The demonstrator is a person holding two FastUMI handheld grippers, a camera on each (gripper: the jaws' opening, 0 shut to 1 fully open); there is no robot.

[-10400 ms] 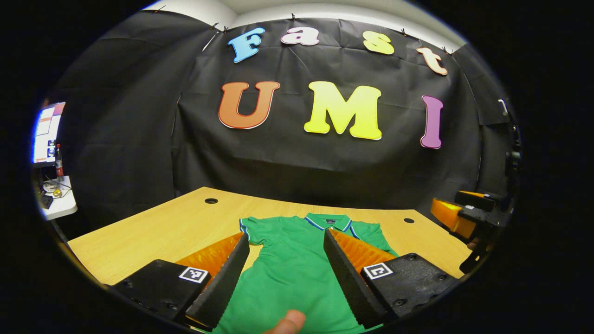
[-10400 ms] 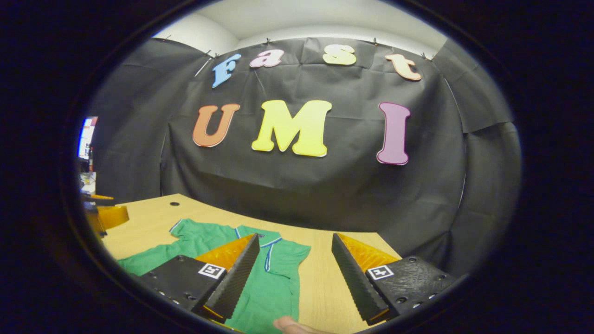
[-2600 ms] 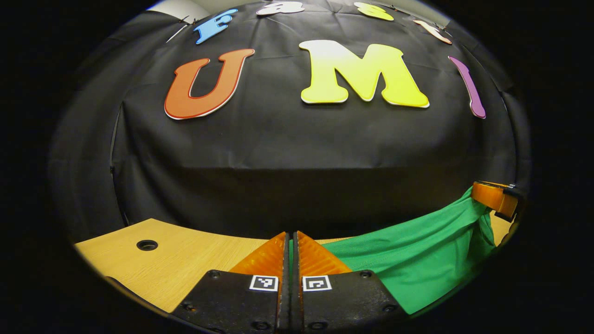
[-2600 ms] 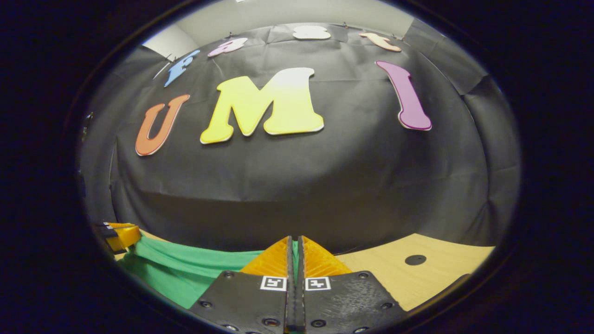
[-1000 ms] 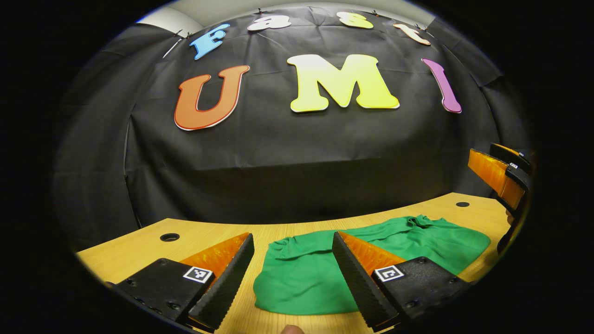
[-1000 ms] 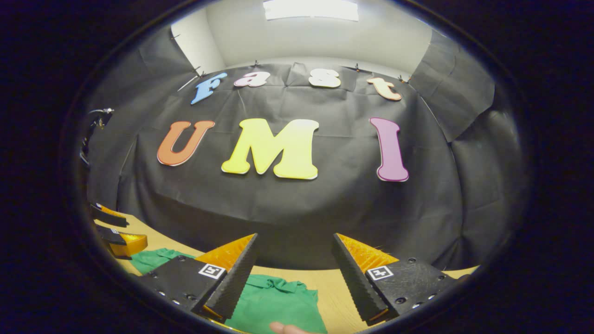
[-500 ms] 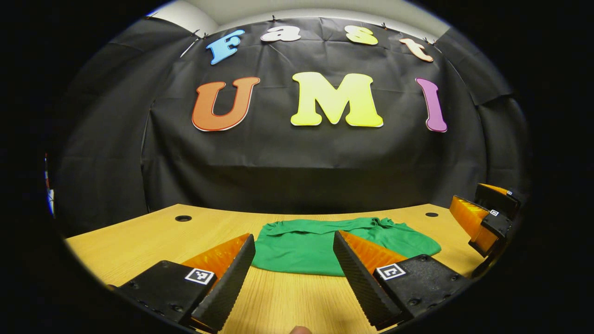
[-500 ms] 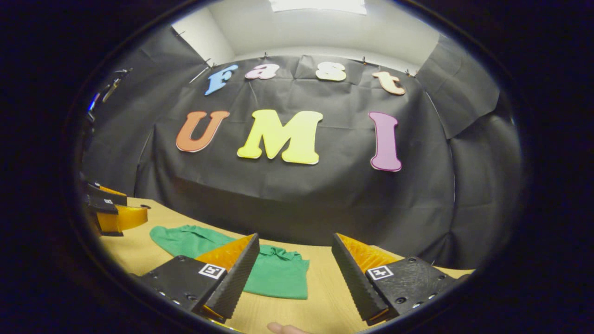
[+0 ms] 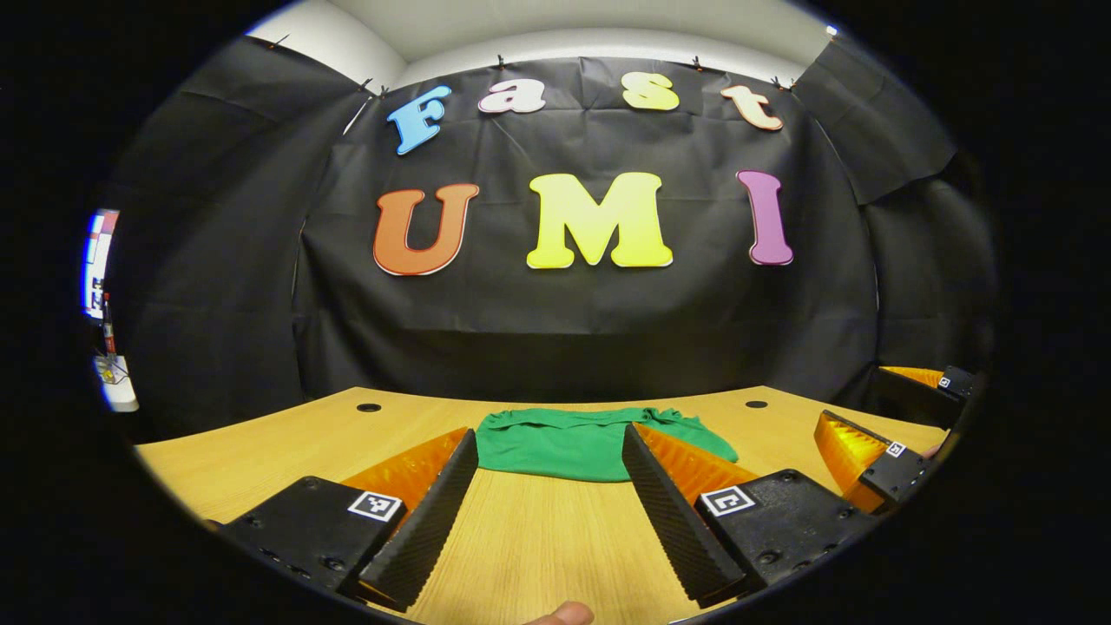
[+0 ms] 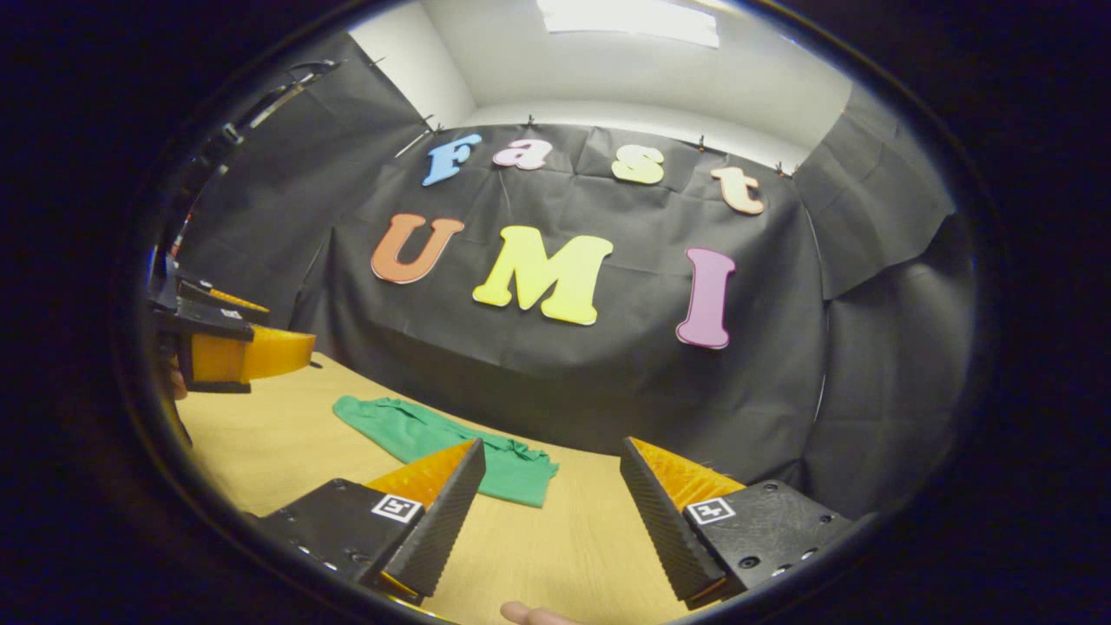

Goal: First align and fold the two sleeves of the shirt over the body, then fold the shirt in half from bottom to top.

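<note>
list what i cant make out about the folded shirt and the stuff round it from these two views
- Shirt: sleeves and collar are hidden inside the fold; the low angle in both views hides how well the edges line up.
- Its right part, left gripper view: covered by the left gripper's own finger.
- Right gripper, left gripper view: cut off by the edge.
- Items on the shelf at far left: too small to tell.

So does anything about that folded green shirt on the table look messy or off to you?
Slightly. The green shirt lies folded on the wooden table, but its far edge is bunched and wrinkled near one corner rather than flat. Otherwise nothing stands out: both the left gripper and the right gripper are open, clear of the cloth.
</note>
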